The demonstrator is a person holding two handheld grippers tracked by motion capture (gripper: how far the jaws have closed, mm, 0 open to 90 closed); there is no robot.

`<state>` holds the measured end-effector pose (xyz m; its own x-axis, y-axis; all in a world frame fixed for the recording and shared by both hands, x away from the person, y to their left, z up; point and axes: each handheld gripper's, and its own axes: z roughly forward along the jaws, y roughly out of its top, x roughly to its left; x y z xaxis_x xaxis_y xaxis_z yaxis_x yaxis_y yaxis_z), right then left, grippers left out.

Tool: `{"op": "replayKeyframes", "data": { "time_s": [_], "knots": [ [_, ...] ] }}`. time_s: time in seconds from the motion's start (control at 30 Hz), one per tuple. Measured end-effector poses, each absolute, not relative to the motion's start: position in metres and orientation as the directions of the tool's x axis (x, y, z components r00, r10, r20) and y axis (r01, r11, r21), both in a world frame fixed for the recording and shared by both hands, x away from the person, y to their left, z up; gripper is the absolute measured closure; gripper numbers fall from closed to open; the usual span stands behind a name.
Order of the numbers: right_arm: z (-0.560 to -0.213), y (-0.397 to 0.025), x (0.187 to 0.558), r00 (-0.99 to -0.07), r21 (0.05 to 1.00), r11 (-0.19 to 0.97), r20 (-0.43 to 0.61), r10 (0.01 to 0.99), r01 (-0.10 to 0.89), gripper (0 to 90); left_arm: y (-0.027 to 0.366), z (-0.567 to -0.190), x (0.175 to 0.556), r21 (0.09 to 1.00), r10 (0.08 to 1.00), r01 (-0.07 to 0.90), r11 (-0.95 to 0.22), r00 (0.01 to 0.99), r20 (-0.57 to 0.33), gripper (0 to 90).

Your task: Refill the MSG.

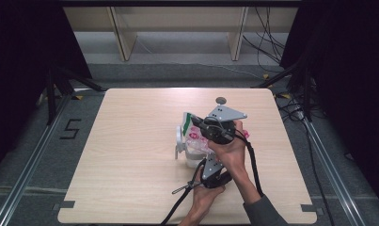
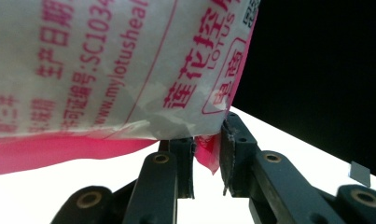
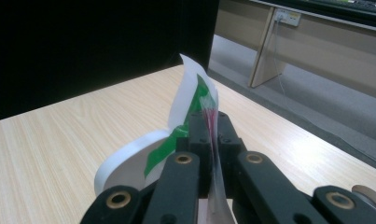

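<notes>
Both grippers, left (image 2: 208,163) and right (image 3: 212,135), clamp the bag (image 1: 193,136); opposing pulls may tear its film.

Bag (image 2: 111,70) print cut off top-left

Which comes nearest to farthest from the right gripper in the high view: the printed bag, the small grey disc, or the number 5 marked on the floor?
1. printed bag: clamped in the right gripper, at the table's middle.
2. small grey disc: on the table just beyond the gripper, toward the far edge.
3. number 5: on the floor, off the table's left side.
</notes>
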<state>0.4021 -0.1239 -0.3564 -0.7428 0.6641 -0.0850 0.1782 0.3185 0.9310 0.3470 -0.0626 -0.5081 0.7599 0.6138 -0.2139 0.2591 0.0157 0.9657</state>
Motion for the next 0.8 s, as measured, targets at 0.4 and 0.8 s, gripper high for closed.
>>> {"op": "replayKeyframes", "data": {
  "time_s": [0.4,0.8],
  "knots": [
    [-0.3559,-0.123,0.4016,-0.738,0.932,0.315,-0.084,0.669,0.179,89.4,-0.0638,-0.508,0.3479,0.966,0.616,0.256,0.023,0.758,-0.216,76.1],
    [-0.3539,-0.126,0.4024,-0.737,0.935,0.311,-0.089,0.67,0.17,89.3,-0.0675,-0.5058,0.3495,0.967,0.621,0.254,0.02,0.754,-0.211,76.1]
  ]
}}
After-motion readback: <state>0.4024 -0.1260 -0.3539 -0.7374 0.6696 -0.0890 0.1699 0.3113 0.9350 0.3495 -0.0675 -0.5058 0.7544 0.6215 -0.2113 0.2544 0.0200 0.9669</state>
